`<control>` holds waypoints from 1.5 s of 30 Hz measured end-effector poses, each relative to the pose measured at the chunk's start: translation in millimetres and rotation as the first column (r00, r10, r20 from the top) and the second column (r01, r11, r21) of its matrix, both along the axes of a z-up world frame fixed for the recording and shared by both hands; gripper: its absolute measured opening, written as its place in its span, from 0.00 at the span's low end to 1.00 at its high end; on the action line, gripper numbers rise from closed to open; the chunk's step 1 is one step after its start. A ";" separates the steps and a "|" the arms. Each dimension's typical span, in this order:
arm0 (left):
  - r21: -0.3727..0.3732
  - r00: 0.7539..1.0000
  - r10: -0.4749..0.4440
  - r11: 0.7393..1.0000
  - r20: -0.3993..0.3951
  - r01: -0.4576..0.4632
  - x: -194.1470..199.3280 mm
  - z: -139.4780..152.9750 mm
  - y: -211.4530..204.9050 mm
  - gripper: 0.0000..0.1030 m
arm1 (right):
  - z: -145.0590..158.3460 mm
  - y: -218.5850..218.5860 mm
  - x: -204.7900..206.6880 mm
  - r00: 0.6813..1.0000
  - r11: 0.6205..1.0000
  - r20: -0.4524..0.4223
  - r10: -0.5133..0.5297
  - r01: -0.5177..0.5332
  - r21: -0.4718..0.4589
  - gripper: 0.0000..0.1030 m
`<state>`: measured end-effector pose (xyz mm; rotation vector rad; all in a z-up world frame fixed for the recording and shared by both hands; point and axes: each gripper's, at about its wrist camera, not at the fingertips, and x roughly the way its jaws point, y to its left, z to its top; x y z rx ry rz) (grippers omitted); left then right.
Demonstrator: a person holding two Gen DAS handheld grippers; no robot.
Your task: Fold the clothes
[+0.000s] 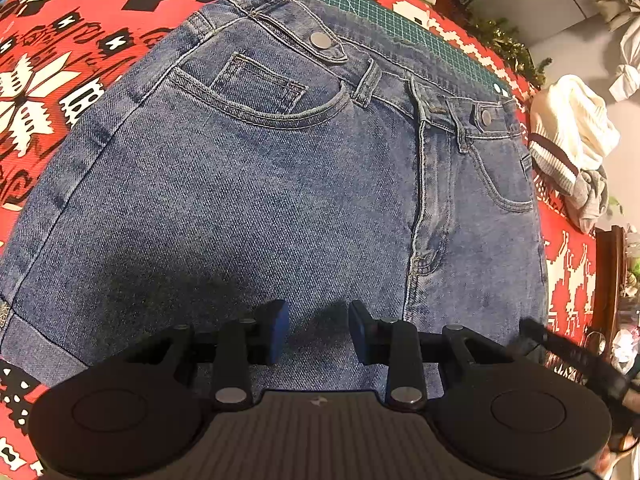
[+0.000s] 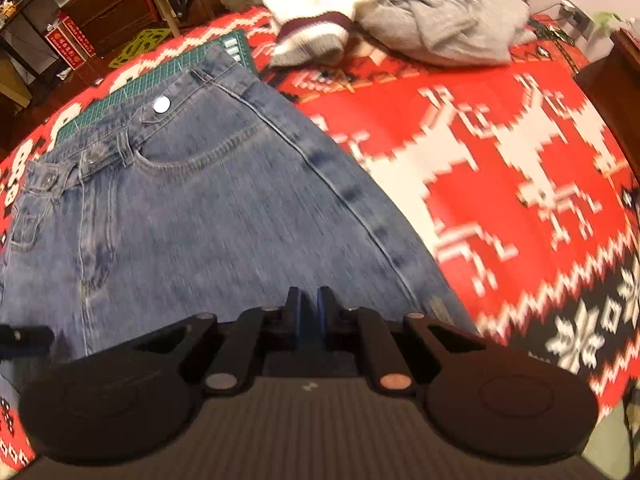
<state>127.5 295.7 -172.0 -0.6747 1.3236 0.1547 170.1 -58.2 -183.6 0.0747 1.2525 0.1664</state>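
We are in a lived-in home room, by all signs. A red, white and black knitted-pattern blanket with snowflakes and reindeer (image 2: 500, 152) covers the surface filling most of both views. At the upper left of the right wrist view we see a dark brown wooden chest of drawers (image 2: 106, 10) and cluttered shelves on a wooden floor. At the top centre lie a heaped cream knit sweater with a maroon stripe (image 2: 312, 20) and a crumpled grey garment (image 2: 444, 24). A green gridded cutting mat (image 1: 404, 26) lies at the blanket's far edge.
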 end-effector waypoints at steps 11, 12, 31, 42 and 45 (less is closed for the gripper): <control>-0.009 1.000 0.005 1.000 -0.001 -0.005 0.7 0.3 2.1 0.32 | 20.0 2.4 -4.2 1.000 0.993 -0.022 0.010 -0.008 0.120 0.10; -0.008 1.000 0.004 1.000 -0.001 -0.004 0.7 0.7 1.9 0.32 | 21.3 11.3 -1.8 0.999 0.992 -0.021 0.024 -0.021 0.122 0.10; -0.013 1.000 0.011 1.000 -0.005 -0.011 -0.4 1.9 4.1 0.32 | 8.7 56.8 -45.7 0.988 0.988 -0.049 0.146 -0.144 0.047 0.10; -0.010 1.000 0.007 1.000 -0.009 -0.007 -0.2 1.7 4.7 0.32 | 13.3 128.9 -10.3 0.982 0.973 -0.034 0.188 -0.181 0.140 0.10; -0.021 1.000 0.005 1.000 -0.009 -0.005 0.0 0.9 6.1 0.32 | 5.9 139.7 -15.6 0.979 0.972 -0.043 0.201 -0.194 0.131 0.09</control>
